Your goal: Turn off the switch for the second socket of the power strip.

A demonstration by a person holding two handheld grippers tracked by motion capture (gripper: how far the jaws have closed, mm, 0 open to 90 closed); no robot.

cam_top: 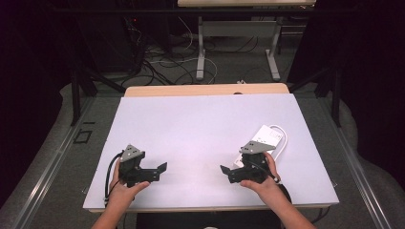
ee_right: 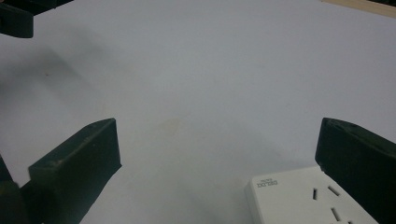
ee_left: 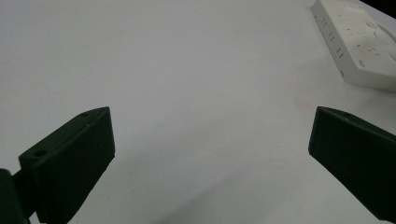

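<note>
A white power strip (cam_top: 265, 139) with its white cable (cam_top: 282, 136) lies on the white table sheet (cam_top: 200, 129) at the right. My right gripper (cam_top: 226, 172) is held just in front of it, open, its jaws pointing left. In the right gripper view the power strip (ee_right: 303, 198) shows its sockets between the jaws, close to the right one, untouched. My left gripper (cam_top: 161, 171) is held low at the table's front left, open and empty, jaws pointing right. In the left gripper view the power strip (ee_left: 358, 42) lies far off at the upper right.
The wooden table edge (cam_top: 205, 89) runs along the back of the sheet. Beyond it stand another table's legs (cam_top: 200, 52) and loose cables (cam_top: 162, 67) on the floor. Dark curtains flank both sides.
</note>
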